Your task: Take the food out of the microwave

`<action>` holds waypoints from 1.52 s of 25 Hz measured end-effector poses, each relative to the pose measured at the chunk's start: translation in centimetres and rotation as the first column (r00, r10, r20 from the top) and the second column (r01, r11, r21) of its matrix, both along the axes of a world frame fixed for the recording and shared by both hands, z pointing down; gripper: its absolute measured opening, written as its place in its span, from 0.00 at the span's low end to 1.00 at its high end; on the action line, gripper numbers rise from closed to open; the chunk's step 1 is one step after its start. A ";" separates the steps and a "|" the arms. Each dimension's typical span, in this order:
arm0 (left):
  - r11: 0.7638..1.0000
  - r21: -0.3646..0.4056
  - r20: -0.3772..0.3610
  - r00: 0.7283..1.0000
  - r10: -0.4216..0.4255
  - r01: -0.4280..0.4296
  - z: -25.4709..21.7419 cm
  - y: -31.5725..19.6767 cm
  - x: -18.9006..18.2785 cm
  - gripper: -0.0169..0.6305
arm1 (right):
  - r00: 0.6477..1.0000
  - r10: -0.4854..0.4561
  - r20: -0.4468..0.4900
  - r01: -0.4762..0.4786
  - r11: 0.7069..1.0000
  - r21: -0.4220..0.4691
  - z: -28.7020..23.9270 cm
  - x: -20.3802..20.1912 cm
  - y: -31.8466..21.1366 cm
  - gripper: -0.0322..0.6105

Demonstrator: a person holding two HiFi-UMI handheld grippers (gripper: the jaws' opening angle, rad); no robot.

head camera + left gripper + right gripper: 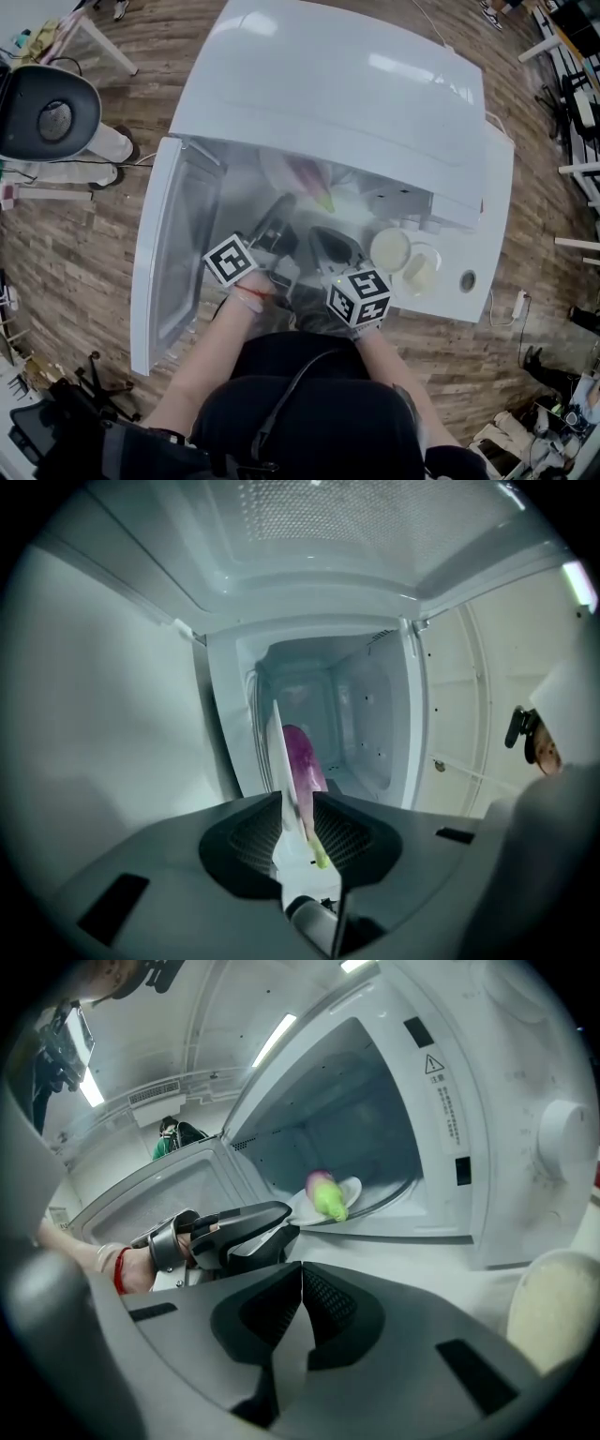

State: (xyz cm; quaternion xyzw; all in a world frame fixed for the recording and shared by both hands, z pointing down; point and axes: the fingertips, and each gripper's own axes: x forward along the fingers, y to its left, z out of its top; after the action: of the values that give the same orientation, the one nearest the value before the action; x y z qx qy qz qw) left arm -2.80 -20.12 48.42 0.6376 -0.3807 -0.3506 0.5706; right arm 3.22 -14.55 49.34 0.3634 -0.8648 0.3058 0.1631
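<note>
1. The door (173,253) is swung wide to the left and walls off that side, so the cavity (352,714) is open from the front.
2. The plate (354,1188) and food (328,1200) sit at the cavity's mouth (low down), with free room above them.
3. The left gripper (292,1221) straddles the plate's near rim and blocks the left approach.
4. To the right stand the panel (553,1138) and two cream containers (391,249).

Head cam steeply down over microwave (328,103); both gripper views close, toward same cavity.
</note>
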 end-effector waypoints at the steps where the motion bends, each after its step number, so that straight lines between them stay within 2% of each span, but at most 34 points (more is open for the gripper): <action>1: 1.000 0.001 -0.018 1.000 0.004 -0.004 -0.1 -0.1 0.2 0.17 | 1.000 0.000 0.000 0.000 1.000 -0.002 0.1 0.0 0.1 0.08; 8: 0.998 -0.031 -0.086 0.995 0.048 -0.051 0.2 -0.6 1.0 0.17 | 1.000 0.008 -0.008 -0.008 1.000 -0.010 0.5 0.2 0.0 0.08; 19: 0.997 -0.055 -0.138 0.990 0.036 -0.044 0.4 -1.0 1.1 0.13 | 0.997 0.067 -0.035 -0.066 0.998 0.013 0.1 2.1 -0.8 0.08; 26: 0.995 -0.061 -0.152 0.986 0.065 -0.075 0.4 -0.4 1.5 0.12 | 0.987 0.132 -0.095 -0.131 0.991 0.014 0.6 4.3 -1.1 0.08; 33: 0.992 -0.063 -0.164 0.981 0.099 -0.111 0.3 1.0 1.5 0.11 | 0.968 0.233 -0.092 -0.228 0.972 0.063 -0.4 6.1 -2.3 0.08; 38: 0.987 -0.065 -0.145 0.980 0.136 -0.147 0.5 2.2 1.5 0.11 | 0.967 0.254 -0.016 -0.253 0.966 0.060 -1.4 5.9 -3.4 0.08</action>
State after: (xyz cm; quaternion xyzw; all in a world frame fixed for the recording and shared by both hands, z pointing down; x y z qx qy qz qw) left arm -1.30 -17.96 48.89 0.6149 -0.3064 -0.3382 0.6431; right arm 9.13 -17.90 47.94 0.4791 -0.8176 0.2951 0.1221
